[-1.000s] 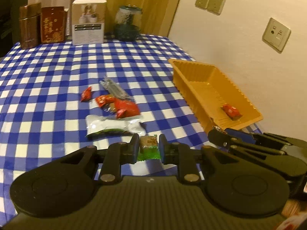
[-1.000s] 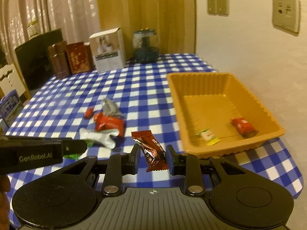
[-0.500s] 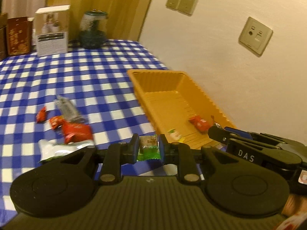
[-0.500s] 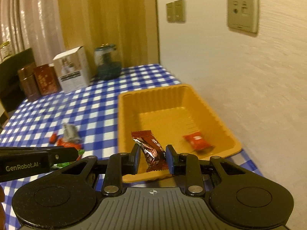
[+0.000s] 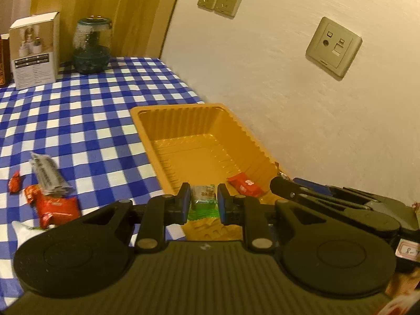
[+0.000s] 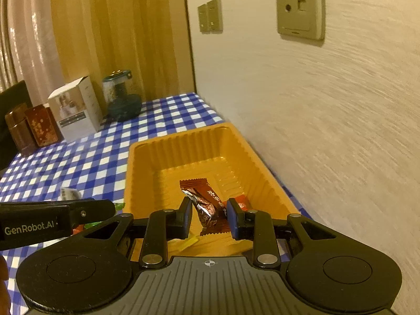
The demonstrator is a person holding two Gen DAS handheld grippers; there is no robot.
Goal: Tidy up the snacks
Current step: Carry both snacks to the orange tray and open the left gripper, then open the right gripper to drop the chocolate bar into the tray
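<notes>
Our left gripper (image 5: 202,202) clamps a green snack packet (image 5: 203,200) at the near end of the orange tray (image 5: 183,120). Our right gripper (image 6: 208,214) pinches a brown wrapped bar (image 6: 206,204) above the tray's floor, where a red packet (image 5: 244,185) lies.

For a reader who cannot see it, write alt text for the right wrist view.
The right gripper grips a brown snack bar above an orange tray on a blue checked tablecloth. A red packet lies in the tray.
</notes>
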